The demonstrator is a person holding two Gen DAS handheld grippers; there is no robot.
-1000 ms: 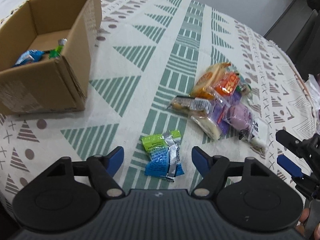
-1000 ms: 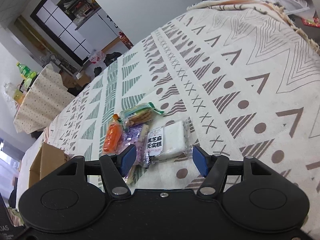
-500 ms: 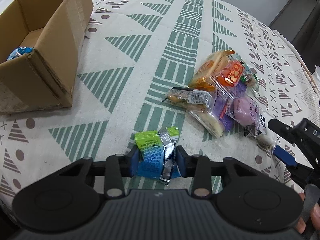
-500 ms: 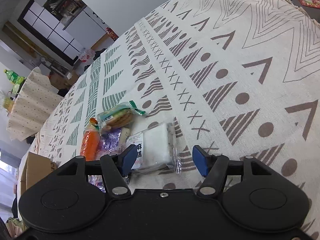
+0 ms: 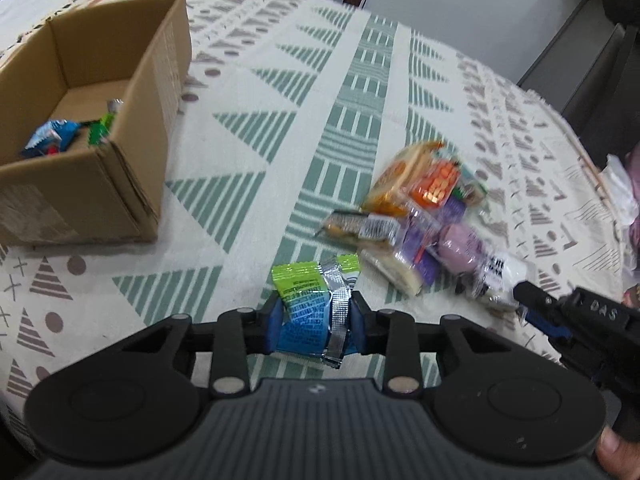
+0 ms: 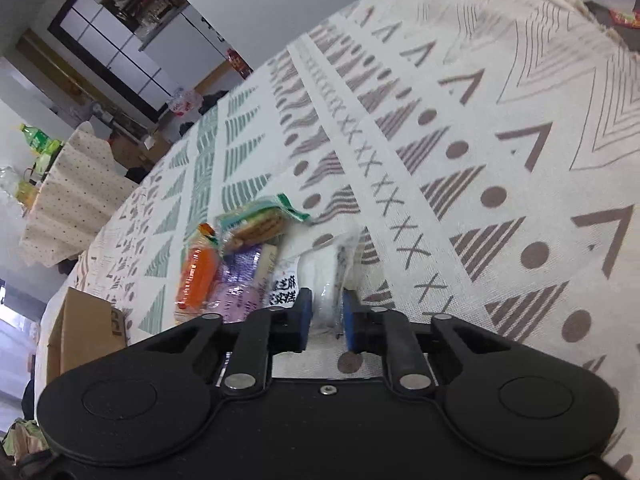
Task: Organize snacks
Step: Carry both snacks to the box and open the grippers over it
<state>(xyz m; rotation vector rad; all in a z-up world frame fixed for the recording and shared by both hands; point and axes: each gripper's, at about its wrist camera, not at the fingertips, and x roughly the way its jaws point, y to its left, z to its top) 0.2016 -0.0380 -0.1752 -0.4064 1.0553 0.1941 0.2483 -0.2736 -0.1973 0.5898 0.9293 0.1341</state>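
The left gripper [image 5: 316,326] is pinching the green-blue packet [image 5: 310,308]; the box [image 5: 152,136] is lying up-left. The right gripper [image 6: 325,314], having just closed, is pinching the white packet [image 6: 326,276].

Cream tablecloth [image 5: 256,92] with green and brown triangles (striped), brown cardboard box [image 5: 132,168], green-blue snack packet [image 5: 308,312]

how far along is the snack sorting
Early. Done: a few wrapped snacks already lie in the cardboard box. In hand: the left tool has just closed on the green-blue packet, and the right tool has just closed on the white cake pack; both still rest on the tablecloth. Left: the pile of about half a dozen packets beside them.
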